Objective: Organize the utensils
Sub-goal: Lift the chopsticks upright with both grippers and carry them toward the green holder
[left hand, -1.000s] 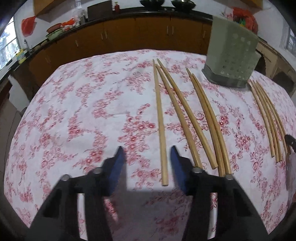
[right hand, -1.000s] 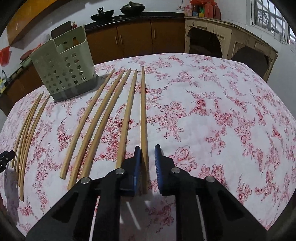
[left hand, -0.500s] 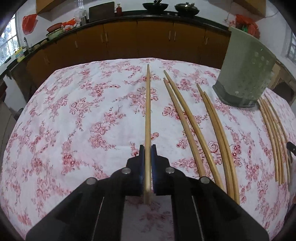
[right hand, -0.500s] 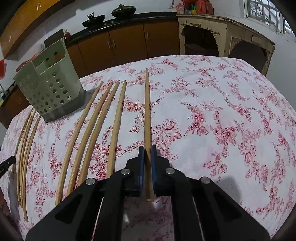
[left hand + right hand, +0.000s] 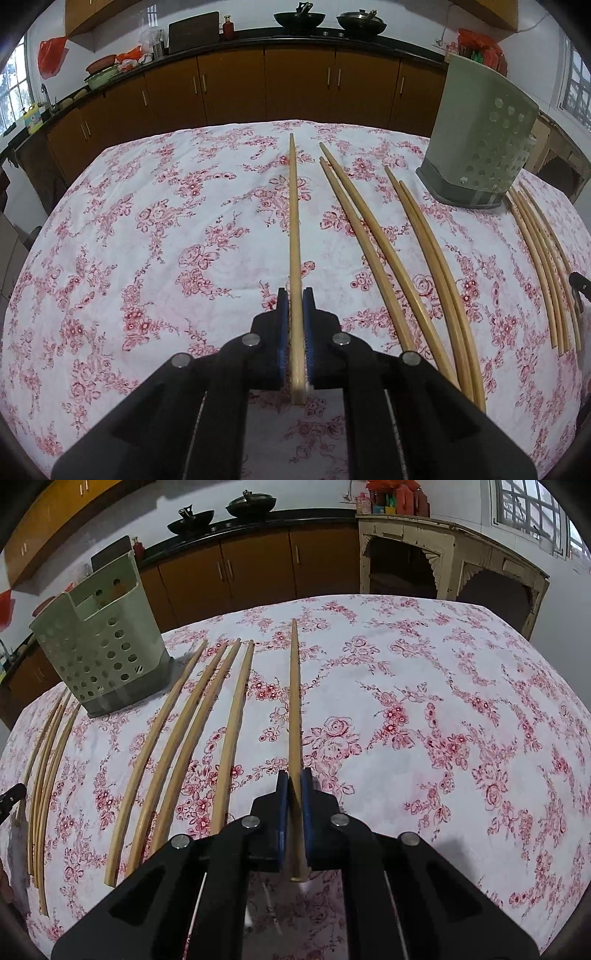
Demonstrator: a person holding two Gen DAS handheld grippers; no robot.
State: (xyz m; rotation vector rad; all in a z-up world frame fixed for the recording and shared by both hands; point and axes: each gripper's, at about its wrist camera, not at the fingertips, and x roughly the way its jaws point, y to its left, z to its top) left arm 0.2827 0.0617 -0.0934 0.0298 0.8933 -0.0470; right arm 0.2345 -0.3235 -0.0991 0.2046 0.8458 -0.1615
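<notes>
In the left wrist view my left gripper (image 5: 295, 297) is shut on a long bamboo chopstick (image 5: 294, 221) near its near end. The stick points straight ahead over the floral tablecloth (image 5: 147, 229). More chopsticks (image 5: 373, 240) lie in pairs to its right. A pale green perforated utensil holder (image 5: 476, 147) stands at the back right. In the right wrist view my right gripper (image 5: 294, 777) is shut on another chopstick (image 5: 294, 701). Several chopsticks (image 5: 184, 734) lie to its left, toward the holder (image 5: 99, 650).
A further bundle of chopsticks (image 5: 539, 254) lies beyond the holder, and it shows at the left edge of the right wrist view (image 5: 44, 753). Brown kitchen cabinets (image 5: 258, 85) run behind the table. A cream side table (image 5: 443, 561) stands at the back right.
The left gripper shifted over the leftmost chopstick and closed on it. The right gripper's narrow gap closed onto the rightmost chopstick. Both sticks now run in line with the fingers.
</notes>
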